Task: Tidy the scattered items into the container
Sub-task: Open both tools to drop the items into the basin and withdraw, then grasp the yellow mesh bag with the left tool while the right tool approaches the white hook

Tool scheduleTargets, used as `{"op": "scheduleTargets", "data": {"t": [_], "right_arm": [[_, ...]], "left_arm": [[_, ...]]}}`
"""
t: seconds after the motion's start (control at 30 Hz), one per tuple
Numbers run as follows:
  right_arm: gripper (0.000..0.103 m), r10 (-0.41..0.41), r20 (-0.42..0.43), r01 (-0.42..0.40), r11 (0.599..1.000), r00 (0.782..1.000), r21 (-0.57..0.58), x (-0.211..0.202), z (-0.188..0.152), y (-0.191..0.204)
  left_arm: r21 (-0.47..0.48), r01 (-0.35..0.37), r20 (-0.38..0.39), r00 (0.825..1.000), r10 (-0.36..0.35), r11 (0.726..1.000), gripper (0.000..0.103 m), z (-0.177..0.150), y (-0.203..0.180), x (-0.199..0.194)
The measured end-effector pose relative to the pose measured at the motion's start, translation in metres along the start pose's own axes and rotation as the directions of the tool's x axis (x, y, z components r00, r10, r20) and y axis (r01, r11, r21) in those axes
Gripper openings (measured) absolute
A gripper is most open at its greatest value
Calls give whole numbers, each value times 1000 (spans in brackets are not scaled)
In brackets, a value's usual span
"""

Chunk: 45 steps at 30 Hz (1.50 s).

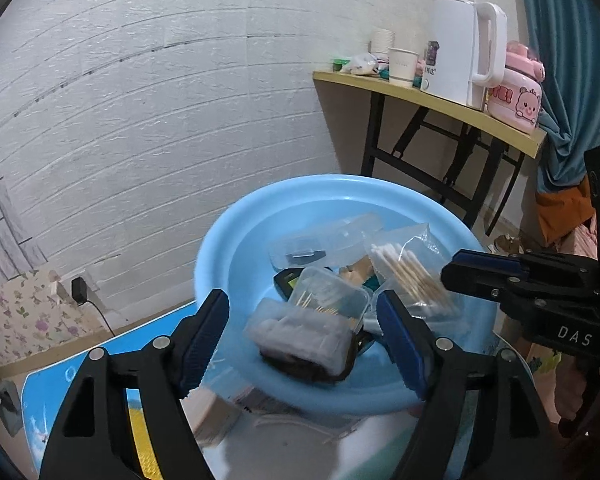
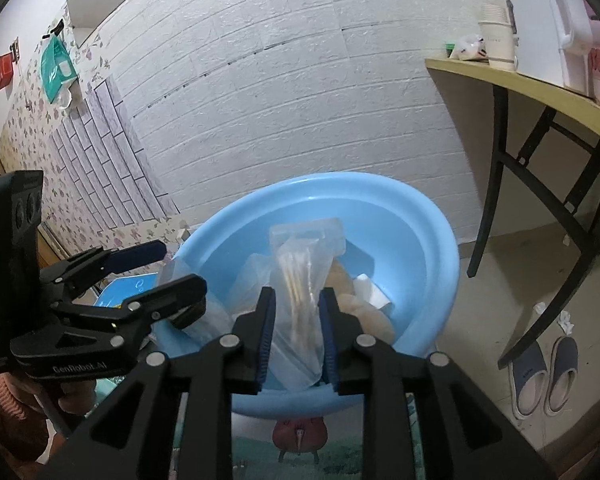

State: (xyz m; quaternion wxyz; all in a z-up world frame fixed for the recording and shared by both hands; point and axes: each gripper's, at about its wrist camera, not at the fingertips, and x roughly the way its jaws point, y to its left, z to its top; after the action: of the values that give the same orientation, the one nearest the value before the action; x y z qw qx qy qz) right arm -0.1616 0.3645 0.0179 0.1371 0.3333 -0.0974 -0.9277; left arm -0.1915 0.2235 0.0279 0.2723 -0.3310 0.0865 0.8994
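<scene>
A light blue basin holds several small items: a clear box of cotton pads, a clear box of toothpicks and other packets. My left gripper is open over the basin's near side, its jaws on either side of the cotton pad box. My right gripper is shut on a clear bag of cotton swabs and holds it over the basin. The swab bag also shows in the left wrist view beside the right gripper.
A folding table at the right carries a white kettle, paper cups and a pink cooker. Slippers lie on the floor. A white brick wall stands behind. A blue patterned surface lies under the basin.
</scene>
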Motion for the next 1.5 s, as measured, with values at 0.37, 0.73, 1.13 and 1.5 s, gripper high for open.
{"op": "scheduleTargets", "data": {"t": [0.37,0.73,1.13,1.5], "right_arm": [[23,-8,10,8,1000,1000,-23,-28,-14,16],[40,16,-7,-16,997,1000,-78,-42,-35,51],[40,25,-119,-36,995,993,-94,-24,-68,73],[53,-1,-234,-7,999,972,-35,11,-84,66]], "left_arm": [[-78,-88,45,995,92,993,93,-30,31,-49],[-229,-174,-11,984,176,958,95,-95,77,-86],[-299,-243,-86,970,227,923,95,-155,108,-101],[-321,-255,-123,966,226,912,95,-167,119,-92]]}}
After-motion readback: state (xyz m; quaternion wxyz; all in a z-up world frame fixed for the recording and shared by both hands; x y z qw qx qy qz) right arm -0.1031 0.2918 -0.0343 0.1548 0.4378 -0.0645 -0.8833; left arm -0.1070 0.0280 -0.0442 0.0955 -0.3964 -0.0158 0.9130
